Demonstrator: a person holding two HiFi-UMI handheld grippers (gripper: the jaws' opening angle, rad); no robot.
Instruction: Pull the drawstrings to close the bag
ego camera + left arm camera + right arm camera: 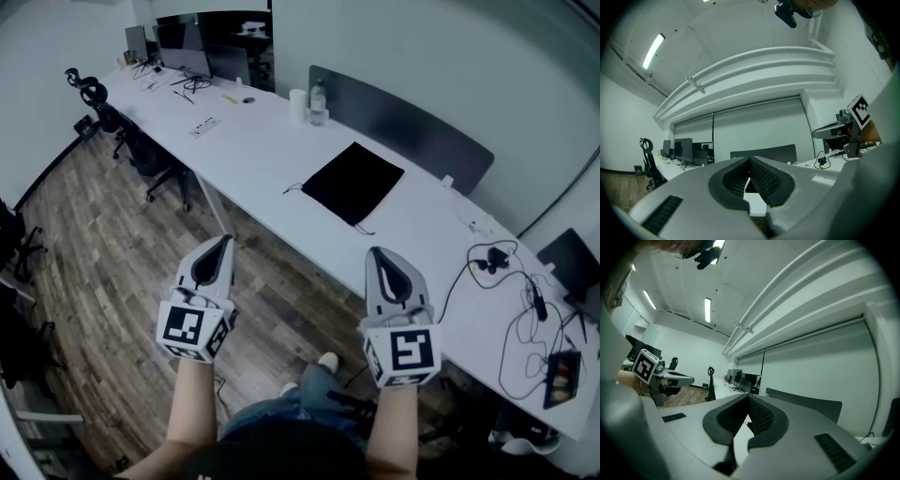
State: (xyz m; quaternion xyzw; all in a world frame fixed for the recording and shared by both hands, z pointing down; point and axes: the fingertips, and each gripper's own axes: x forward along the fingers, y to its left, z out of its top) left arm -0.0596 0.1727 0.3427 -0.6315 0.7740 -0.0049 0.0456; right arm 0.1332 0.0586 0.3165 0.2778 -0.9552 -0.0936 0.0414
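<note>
- Long white surface [272, 150] runs across in front of my two grippers, with a wooden floor [94, 244] under them.
- Black bag [352, 182] lies flat on the surface, ahead of my right gripper [374, 251] and to the front-right of my left gripper [227, 240], apart from both.
- Thin drawstrings [292, 188] stick out at two corners of the bag.
- Both grippers are closed, with nothing between the jaws.
</note>
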